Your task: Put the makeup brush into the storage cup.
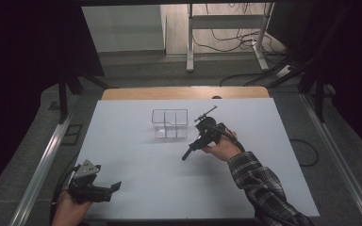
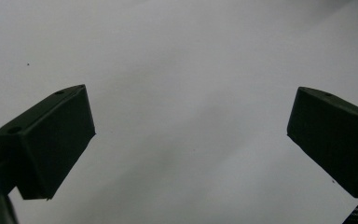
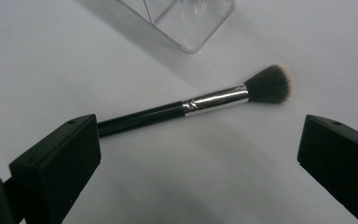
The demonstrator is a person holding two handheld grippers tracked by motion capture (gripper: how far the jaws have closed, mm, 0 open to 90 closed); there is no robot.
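My right gripper [image 3: 198, 154] mid-frame in high view, jaws spread wide, gripping nothing. Makeup brush [image 3: 200, 102] lies flat on white table [image 1: 136, 188] just beyond jaws, handle end passing behind left jaw in right gripper view, bristles toward right of frame. Clear divided organizer [image 1: 170, 124] near, at top centre. My left gripper [image 1: 104, 190] lower left in high view, jaws wide apart, empty.

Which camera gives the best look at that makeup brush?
The right gripper view: the makeup brush lies there large, bristles, silver ferrule and black handle distinct. In the high view, the right gripper covers that spot.
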